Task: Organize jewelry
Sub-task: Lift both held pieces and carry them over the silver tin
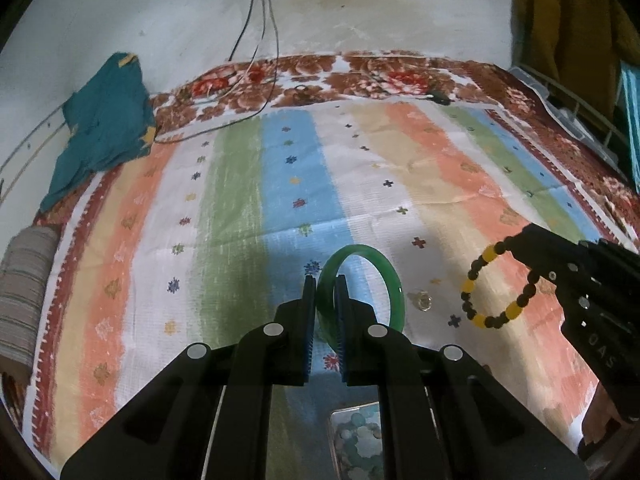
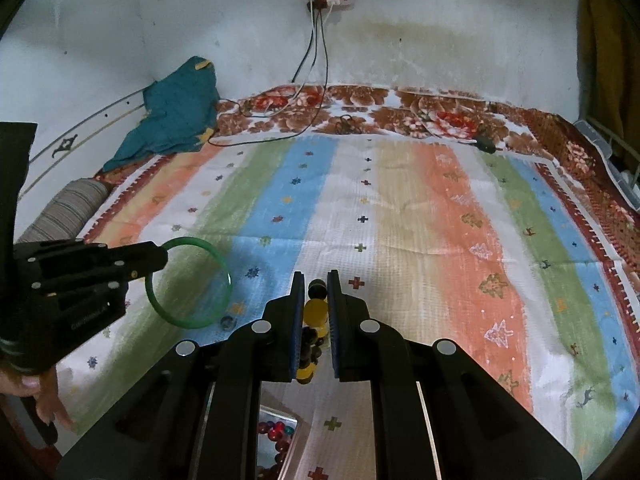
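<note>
left wrist view is showing the green bangle (image 1: pixel 360 292) being pinched by its rim between the narrowed fingers of the left gripper (image 1: pixel 325 280), hanging upright over the striped bedsheet (image 1: pixel 240 184). a small ring (image 1: pixel 423 301) is lying on the sheet just beside it. right wrist view is showing the right gripper (image 2: pixel 316 280) clamping the yellow and dark beaded bracelet (image 2: pixel 314 312), which is dangling between its pads. a tray of beads (image 2: pixel 280 436) is sitting below.
</note>
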